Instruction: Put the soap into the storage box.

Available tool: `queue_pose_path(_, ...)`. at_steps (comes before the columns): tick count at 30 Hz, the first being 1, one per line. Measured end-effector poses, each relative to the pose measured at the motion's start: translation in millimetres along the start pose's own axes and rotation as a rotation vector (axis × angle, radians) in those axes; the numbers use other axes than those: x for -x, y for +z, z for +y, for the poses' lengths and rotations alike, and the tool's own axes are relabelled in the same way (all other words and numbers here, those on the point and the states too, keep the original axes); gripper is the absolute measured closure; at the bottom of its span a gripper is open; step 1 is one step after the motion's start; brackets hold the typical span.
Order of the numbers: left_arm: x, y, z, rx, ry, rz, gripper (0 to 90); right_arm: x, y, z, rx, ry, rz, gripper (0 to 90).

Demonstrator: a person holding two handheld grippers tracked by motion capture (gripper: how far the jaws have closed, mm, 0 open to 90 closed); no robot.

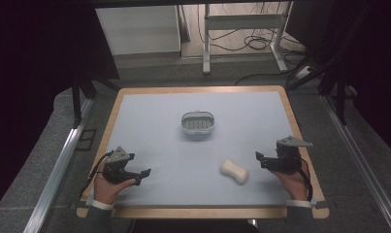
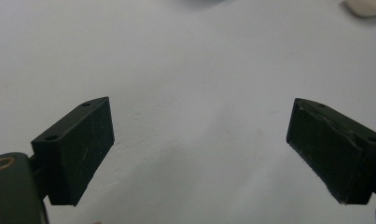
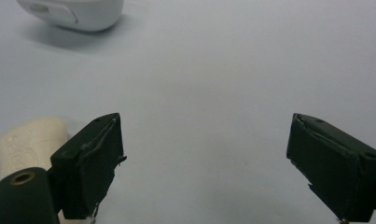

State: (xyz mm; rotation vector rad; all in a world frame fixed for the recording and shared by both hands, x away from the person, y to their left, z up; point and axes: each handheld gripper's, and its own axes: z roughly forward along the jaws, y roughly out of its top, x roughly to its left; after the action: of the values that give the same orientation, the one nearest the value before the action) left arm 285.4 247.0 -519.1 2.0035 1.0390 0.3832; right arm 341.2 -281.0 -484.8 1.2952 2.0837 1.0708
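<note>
Both jaw pairs are spread wide and empty. The soap bar lies near the right gripper, well short of the soap dish; it should be approached squarely across its narrow waist. The pale blue mat is wood-rimmed; floor cables lie beyond.

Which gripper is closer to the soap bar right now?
The right gripper: the cream soap bar lies just beside its open jaws, while the left gripper sits farther off.

One soap bar, one soap dish, two tongs.
</note>
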Motion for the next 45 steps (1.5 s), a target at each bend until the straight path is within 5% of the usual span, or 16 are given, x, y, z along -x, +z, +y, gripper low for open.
queue_pose_path(11,2.7,-0.6,0.5,0.003,0.01,0.056,9.1,7.1,-3.5,-1.3,-0.015,-0.006,-0.01,11.8)
queue_pose_path(28,7.0,-6.1,3.6,0.012,0.019,0.024,9.5,-10.7,-17.2,10.4,0.018,-0.064,0.035,17.8)
queue_pose_path(39,11.5,-7.2,4.1,0.01,0.015,-0.012,10.6,-15.4,-21.4,21.1,-0.066,-0.1,0.049,18.5)
queue_pose_path(45,12.8,-3.0,5.5,-0.007,0.026,-0.007,11.0,-21.6,-25.0,30.3,-0.13,-0.146,0.117,19.8)
